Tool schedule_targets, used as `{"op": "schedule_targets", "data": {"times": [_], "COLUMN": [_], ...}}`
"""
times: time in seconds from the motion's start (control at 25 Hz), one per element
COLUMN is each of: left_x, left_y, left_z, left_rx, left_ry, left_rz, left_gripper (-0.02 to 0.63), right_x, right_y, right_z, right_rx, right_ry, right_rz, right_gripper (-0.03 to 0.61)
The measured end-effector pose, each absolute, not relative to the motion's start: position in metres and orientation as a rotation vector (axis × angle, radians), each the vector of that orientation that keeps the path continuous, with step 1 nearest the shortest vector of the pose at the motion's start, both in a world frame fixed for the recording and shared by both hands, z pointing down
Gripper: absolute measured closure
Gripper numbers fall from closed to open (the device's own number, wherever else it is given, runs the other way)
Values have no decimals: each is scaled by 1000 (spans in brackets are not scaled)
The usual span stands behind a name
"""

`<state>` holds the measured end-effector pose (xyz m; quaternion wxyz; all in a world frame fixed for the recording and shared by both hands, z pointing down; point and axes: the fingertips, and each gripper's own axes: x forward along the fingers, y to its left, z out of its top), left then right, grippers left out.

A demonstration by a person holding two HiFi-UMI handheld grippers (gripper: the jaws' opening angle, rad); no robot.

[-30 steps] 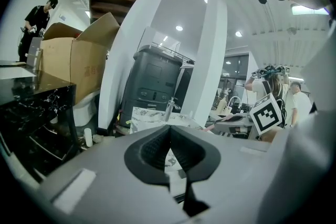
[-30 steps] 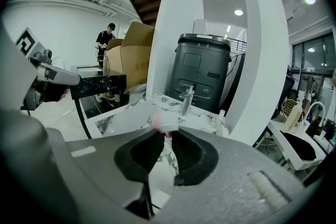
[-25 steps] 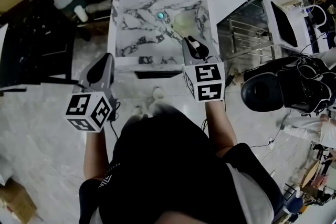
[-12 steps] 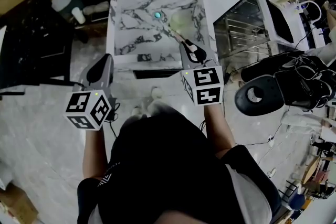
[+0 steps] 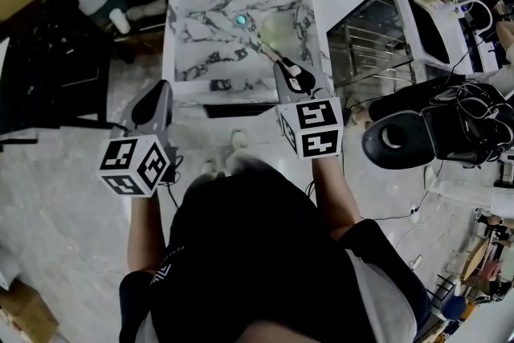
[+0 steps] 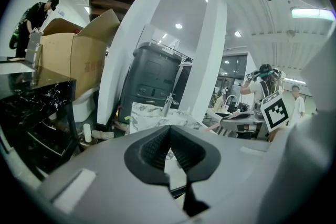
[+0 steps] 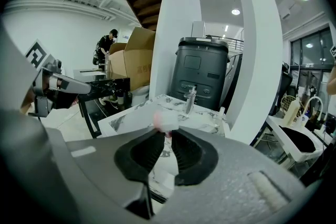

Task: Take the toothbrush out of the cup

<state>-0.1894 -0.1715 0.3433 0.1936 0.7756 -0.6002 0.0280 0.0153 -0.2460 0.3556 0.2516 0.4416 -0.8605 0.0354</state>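
Marble worktop [image 5: 193, 78] | my right tongs [image 7: 167, 134] nipped on the toothbrush [image 7: 163, 120], near the cup [image 5: 279, 32] | my left tongs [image 6: 169, 131] closed on nothing

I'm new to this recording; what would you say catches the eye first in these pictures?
The black-veined white marble sink fills the top centre of the head view, with a pale translucent cup at its right side. Just in front of it, the right gripper is shut on a toothbrush that slants toward the cup. The left gripper hangs shut and empty at lower left.
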Motion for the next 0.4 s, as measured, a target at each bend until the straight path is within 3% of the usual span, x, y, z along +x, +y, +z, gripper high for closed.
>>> {"op": "schedule_targets", "data": {"times": [0.4], "left_x": [-189], "left_y": [-178], "left_z": [345], "left_rx": [2166], "left_ry": [-1686], "left_rz": [82], "left_gripper": [597], "right_x": [15], "right_y": [-252], "right_z": [358], "right_rx": [1172], "right_ry": [-2337], "right_rz": [97], "right_gripper": [534]}}
